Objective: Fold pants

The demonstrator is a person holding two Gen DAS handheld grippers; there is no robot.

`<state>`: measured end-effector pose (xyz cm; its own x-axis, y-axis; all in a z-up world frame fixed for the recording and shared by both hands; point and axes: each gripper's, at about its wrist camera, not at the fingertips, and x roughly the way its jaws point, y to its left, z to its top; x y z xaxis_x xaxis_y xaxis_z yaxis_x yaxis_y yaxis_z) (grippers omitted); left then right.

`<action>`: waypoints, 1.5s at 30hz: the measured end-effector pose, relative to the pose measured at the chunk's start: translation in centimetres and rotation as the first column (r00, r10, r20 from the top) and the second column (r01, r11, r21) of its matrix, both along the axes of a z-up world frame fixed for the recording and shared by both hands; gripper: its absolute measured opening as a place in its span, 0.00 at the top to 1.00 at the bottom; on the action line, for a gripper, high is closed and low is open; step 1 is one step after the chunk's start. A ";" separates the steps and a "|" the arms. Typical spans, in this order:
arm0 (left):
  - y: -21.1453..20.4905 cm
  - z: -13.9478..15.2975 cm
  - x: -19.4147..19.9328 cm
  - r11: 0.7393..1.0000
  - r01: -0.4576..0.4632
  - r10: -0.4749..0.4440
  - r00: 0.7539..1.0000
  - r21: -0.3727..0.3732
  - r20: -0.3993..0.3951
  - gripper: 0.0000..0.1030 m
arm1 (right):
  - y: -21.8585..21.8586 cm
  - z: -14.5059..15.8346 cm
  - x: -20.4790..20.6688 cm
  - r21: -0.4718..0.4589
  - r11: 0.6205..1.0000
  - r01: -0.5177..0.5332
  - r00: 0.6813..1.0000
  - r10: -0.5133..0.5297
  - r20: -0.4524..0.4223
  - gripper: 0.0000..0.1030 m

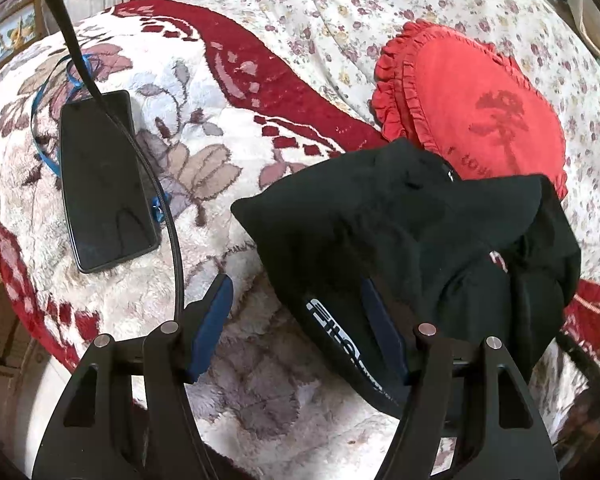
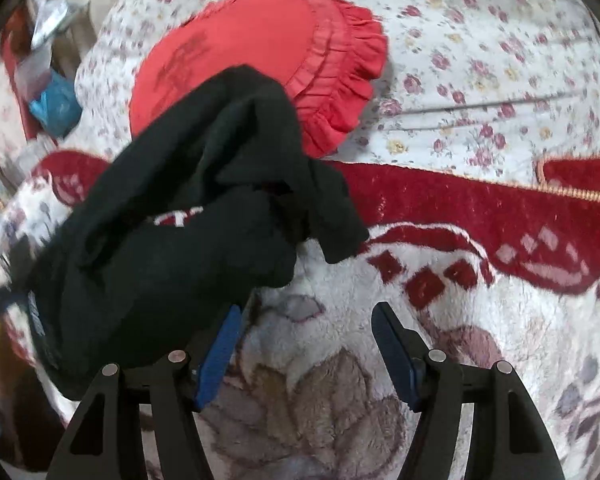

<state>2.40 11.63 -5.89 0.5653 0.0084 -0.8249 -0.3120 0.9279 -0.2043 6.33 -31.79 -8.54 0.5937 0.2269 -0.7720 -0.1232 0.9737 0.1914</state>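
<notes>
1. The black pants (image 1: 404,240) sit in a lumpy heap on the fluffy red-and-white blanket (image 1: 204,184) on the bed. They are not flat at all.

2. The far edge of the heap lies over the near edge of the red frilly pillow (image 1: 472,108).

3. The left tongs (image 1: 300,332) are wide open. Nothing sits between the two blue pads. The right-hand pad is tucked under the near edge of the pants, where white letters show on a band — maybe the waist.

4. The right tongs (image 2: 306,350) are wide open too, over bare blanket. The pants bunch up against the outside of the left pad, but nothing is pinched.

5. How far along? I think the job has hardly begun. No neat fold shows anywhere. The pants likely need spreading out flat first, then folding leg on leg, then folding in half.

6. Hard to see — I cannot find the legs or cuffs in the pile. The cloth is so dark that the creases melt together.

7. The white letters on the band are partly hidden by the pad, so I cannot read them. A small red-and-white mark shows from the right side, but it is too blurry to make out.

8. A black phone (image 1: 104,180) lies on the blanket to the left, well apart from the pants, with a black cable (image 1: 172,232) running past it.
</notes>
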 end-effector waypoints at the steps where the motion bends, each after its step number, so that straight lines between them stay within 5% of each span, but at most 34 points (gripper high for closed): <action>1: 0.0 -0.1 0.1 1.000 0.001 -0.001 1.000 0.006 -0.003 0.34 | -0.8 -0.1 0.3 0.018 1.000 0.009 1.000 -0.010 0.006 0.36; 5: 0.4 -0.2 0.4 1.000 -0.014 0.014 1.000 -0.021 -0.001 0.34 | -1.3 -0.5 0.3 -0.037 0.999 0.024 1.000 -0.024 0.007 0.40; 7: 0.5 -0.4 0.6 0.999 -0.021 0.020 1.000 -0.033 -0.003 0.34 | 0.0 -1.1 1.1 -0.047 0.998 -0.035 0.999 0.035 0.005 0.61; 12: 0.1 -0.8 0.7 0.999 -0.016 0.014 1.000 -0.050 -0.027 0.34 | 3.3 -2.1 4.4 -0.062 0.995 -0.083 0.994 0.087 0.060 0.68; 15: 0.0 -0.7 0.6 0.999 -0.015 0.014 0.999 -0.046 -0.032 0.34 | 4.4 -1.8 5.8 -0.036 0.994 -0.101 0.991 0.104 0.089 0.90; 17: 0.0 -0.6 0.6 0.999 -0.014 0.013 0.999 -0.050 -0.035 0.35 | 4.4 -1.4 5.8 -0.042 0.994 -0.096 0.992 0.100 0.082 0.91; 22: 0.4 -0.6 0.1 0.998 -0.029 0.028 0.999 -0.062 -0.024 0.34 | -0.2 1.8 0.6 -0.047 0.999 0.004 0.993 0.002 0.121 0.91; 27: 1.1 -0.6 -0.4 0.993 -0.047 0.046 0.999 -0.109 -0.015 0.34 | -4.0 2.2 -5.9 -0.248 0.968 0.040 0.999 -0.039 0.009 0.91; 31: 1.5 -0.2 -0.7 0.989 -0.065 0.064 0.998 -0.134 -0.008 0.34 | -3.7 -0.3 -7.6 -0.357 0.931 -0.078 0.983 0.012 -0.185 0.72; 36: 1.7 -0.2 -0.6 0.983 -0.069 0.069 0.998 -0.171 -0.001 0.34 | -5.3 2.0 -9.0 -0.443 0.897 0.010 0.994 -0.056 -0.092 0.50; 38: 1.6 -0.5 0.1 0.981 -0.062 0.062 0.998 -0.185 -0.008 0.34 | -7.1 3.0 -9.0 -0.408 0.909 0.089 0.991 -0.120 -0.052 0.50; 42: 1.1 -1.1 1.9 0.984 -0.042 0.042 0.999 -0.175 -0.003 0.34 | -10.2 2.9 -8.2 -0.131 0.975 0.180 0.981 -0.188 -0.050 0.50; 45: 0.6 -2.0 3.5 0.983 -0.029 0.027 1.000 -0.183 -0.016 0.34 | -9.8 1.5 -7.3 -0.054 0.974 0.219 0.970 -0.224 -0.097 0.50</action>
